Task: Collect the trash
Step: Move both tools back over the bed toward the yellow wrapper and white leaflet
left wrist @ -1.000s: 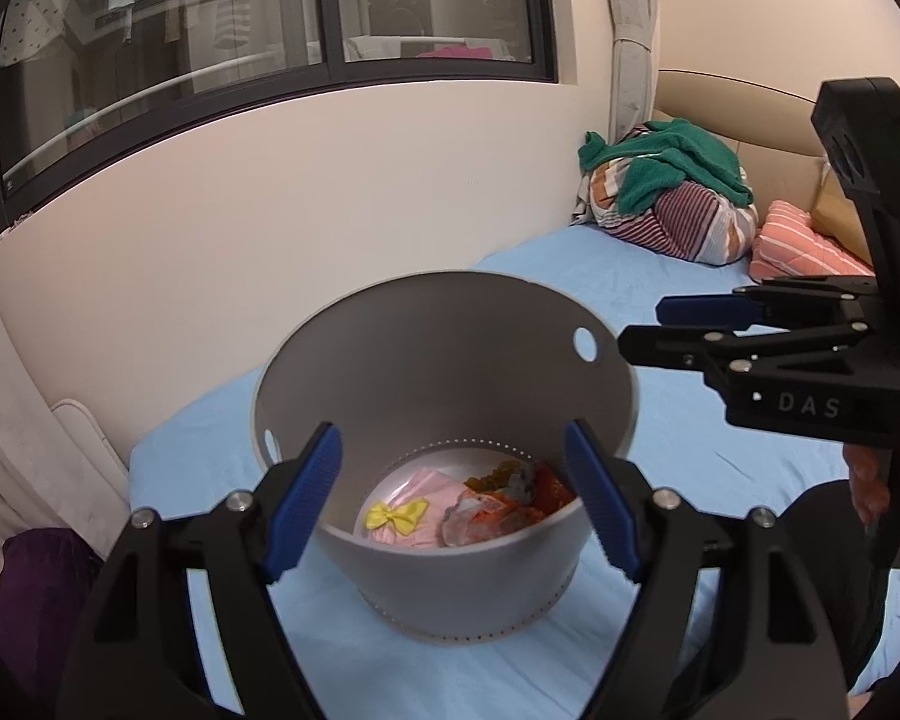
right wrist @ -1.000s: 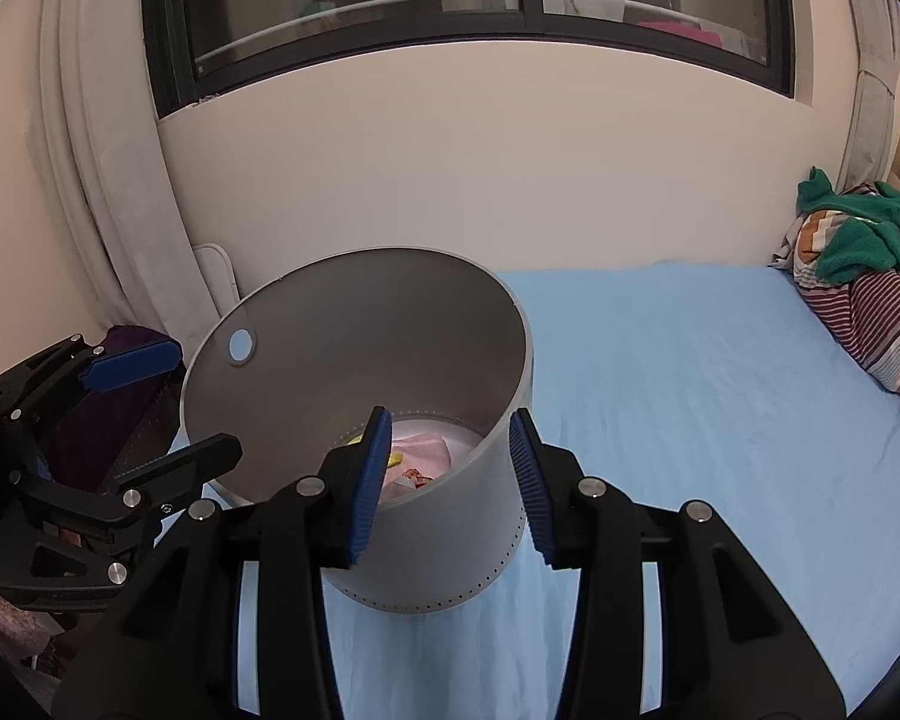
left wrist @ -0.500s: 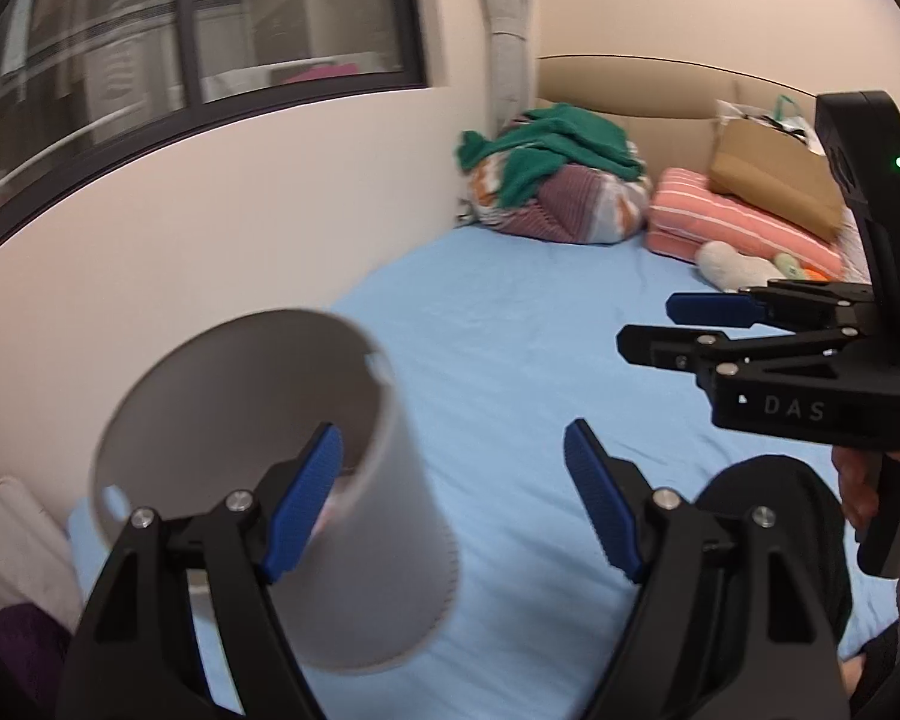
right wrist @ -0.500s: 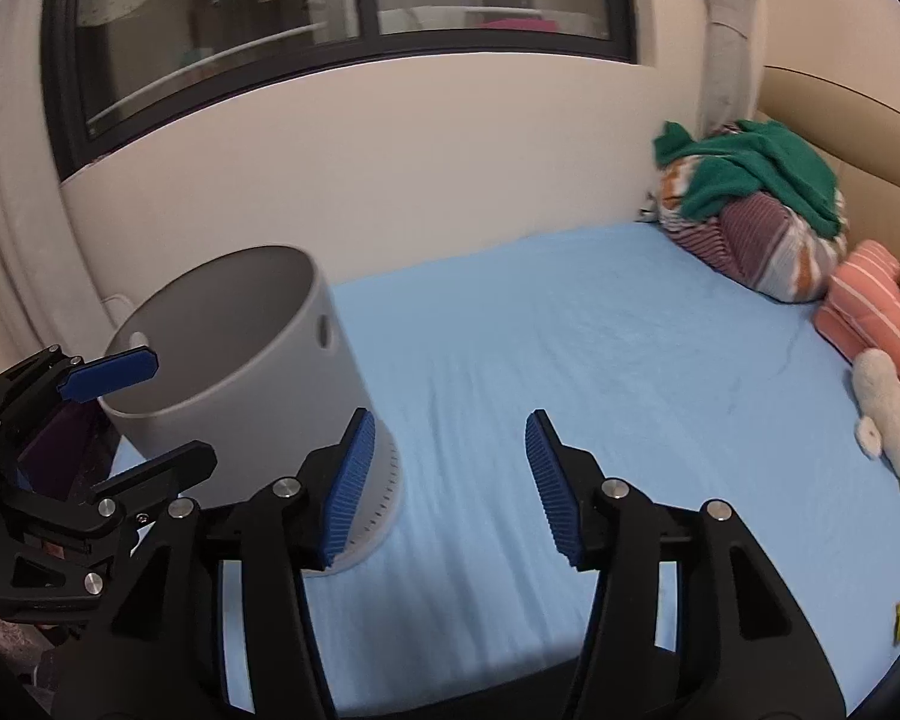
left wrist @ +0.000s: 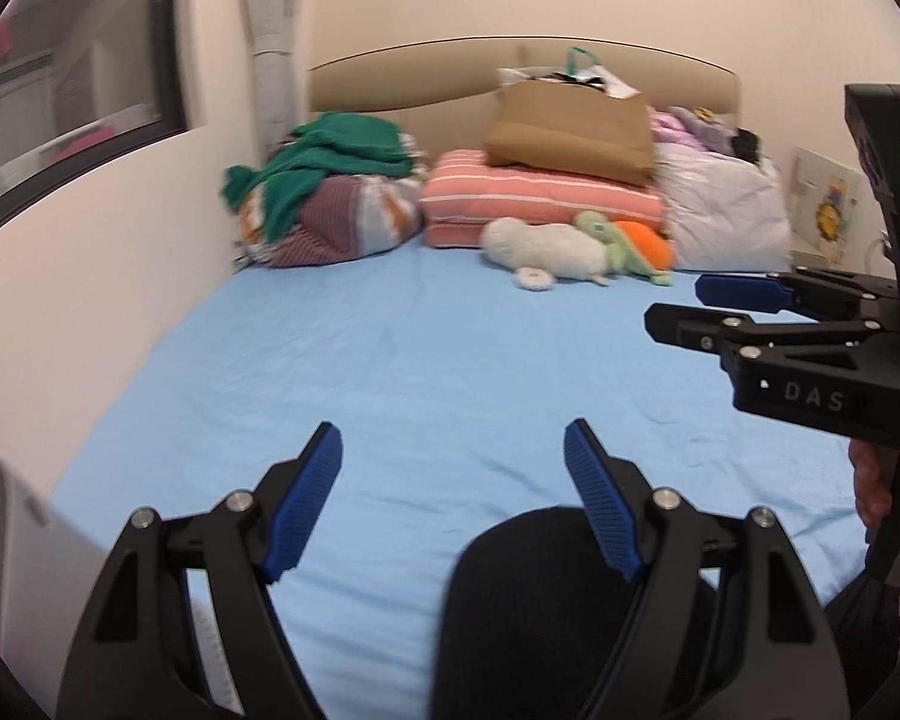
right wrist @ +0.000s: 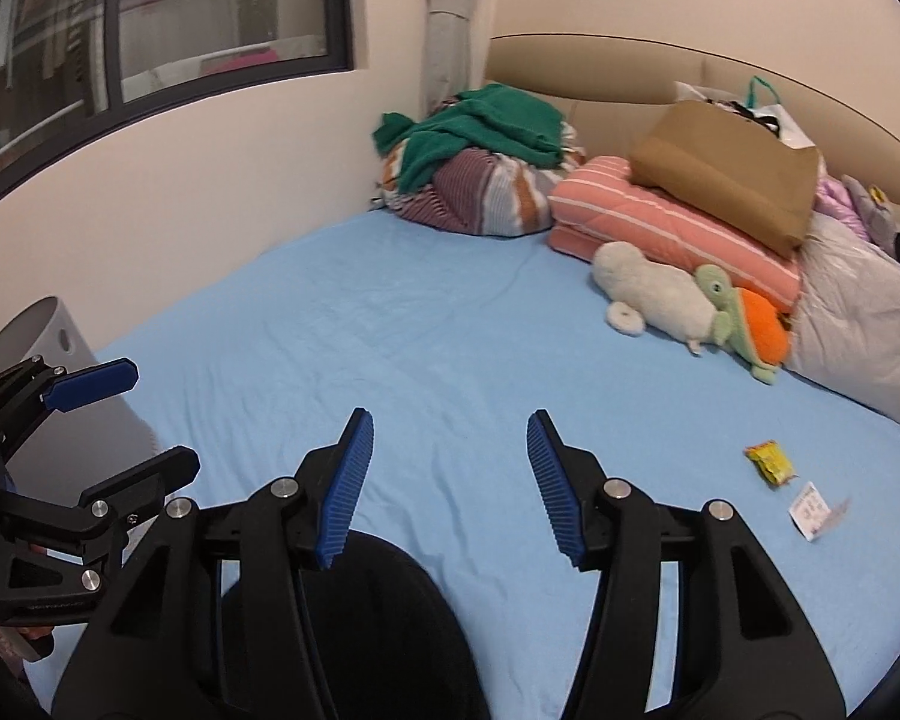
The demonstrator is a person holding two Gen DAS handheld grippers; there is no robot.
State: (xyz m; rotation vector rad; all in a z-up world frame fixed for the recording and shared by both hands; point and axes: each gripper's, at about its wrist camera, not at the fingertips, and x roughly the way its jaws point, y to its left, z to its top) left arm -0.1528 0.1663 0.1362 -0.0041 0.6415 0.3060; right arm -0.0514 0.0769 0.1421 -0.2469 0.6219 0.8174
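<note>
**Scanning a blue bed for litter, both grippers empty**

Covering most of both views is a wide bed (right wrist: pixel 426 324) under a smooth, faintly creased light-blue sheet, set against cream walls, with a dark-framed window (right wrist: pixel 150 30) on the left and a curved padded beige headboard (left wrist: pixel 402 78) at the far end. Along that end lie soft, rounded things: a striped bundle of bedding with a knitted green cloth (right wrist: pixel 480 126) over it, a pink striped pillow (left wrist: pixel 534 198), a flat brown paper bag (right wrist: pixel 732 174), a pale puffy quilt (right wrist: pixel 858 324) and two plush toys (right wrist: pixel 660 300).

At the near left edge stands a smooth, light-grey cylindrical bin (right wrist: pixel 48 324) with a round hole in its wall.

The left gripper (left wrist: pixel 453 498) has black plastic arms and ribbed blue pads; its jaws stand wide apart with nothing between them. The right gripper (right wrist: pixel 447 480) has just been opening and now gapes moderately, also empty.

Smallest are the pieces of trash, on the sheet near the bed's right edge: a crinkled yellow wrapper (right wrist: pixel 768 462) and, just beside it, a small white slip (right wrist: pixel 810 507).
</note>
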